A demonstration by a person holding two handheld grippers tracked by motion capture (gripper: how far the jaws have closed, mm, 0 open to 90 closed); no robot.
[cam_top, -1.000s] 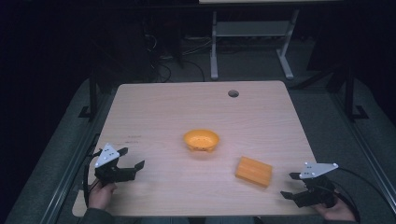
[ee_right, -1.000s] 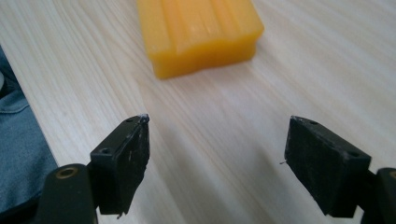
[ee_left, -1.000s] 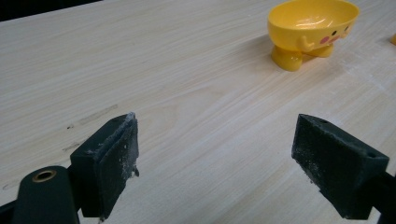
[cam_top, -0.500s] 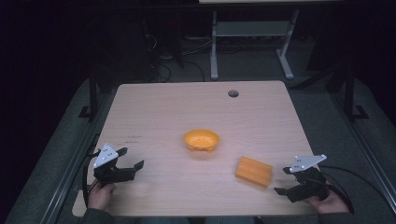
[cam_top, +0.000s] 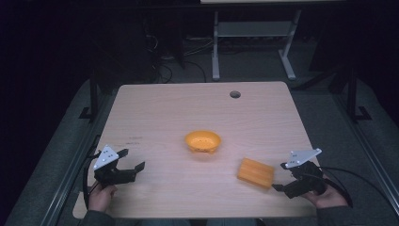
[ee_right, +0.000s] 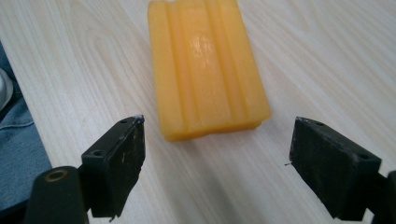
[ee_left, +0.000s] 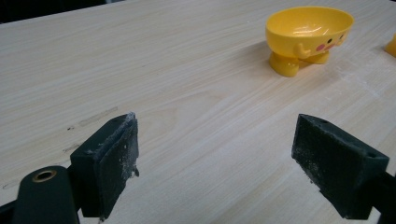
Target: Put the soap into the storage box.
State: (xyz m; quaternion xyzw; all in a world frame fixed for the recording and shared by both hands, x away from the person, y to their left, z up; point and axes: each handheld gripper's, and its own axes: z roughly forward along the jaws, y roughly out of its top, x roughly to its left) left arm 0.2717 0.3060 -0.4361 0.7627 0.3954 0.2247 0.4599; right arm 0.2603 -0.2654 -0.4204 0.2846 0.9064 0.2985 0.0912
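Dim room, pale wood tabletop [cam_top: 155, 113] lit from above; a round cable hole [cam_top: 235, 94] sits at its far edge, about 12 o'clock.

Objects: an orange ridged block [cam_top: 255, 173] lies flat at about 5 o'clock from the table centre, near the front edge. A yellow footed bowl [cam_top: 202, 141] stands upright close to centre, apart from the block and empty as far as the left gripper view shows.

Right gripper [cam_top: 281, 176]: held low at the front right, just beside the block at its 3 o'clock side, not touching. In the right gripper view the fingers [ee_right: 116, 163] stand wide apart with nothing between them, and the block's near short end lies just ahead of the gap, running away lengthwise.

Left gripper [cam_top: 132, 160]: at the front left, about 8 o'clock, well apart from both objects. Fingers [ee_left: 109, 161] wide, holding nothing, aimed loosely toward the bowl.

Judgement: step in hand is the approach to pick up the block with the right gripper; grasp not yet made. Next move calls for easing forward and down until the fingers straddle the block's long sides, then closing squarely. The ridged top looks smooth, so a centred grip seems prudent. Bowl is the likely destination.
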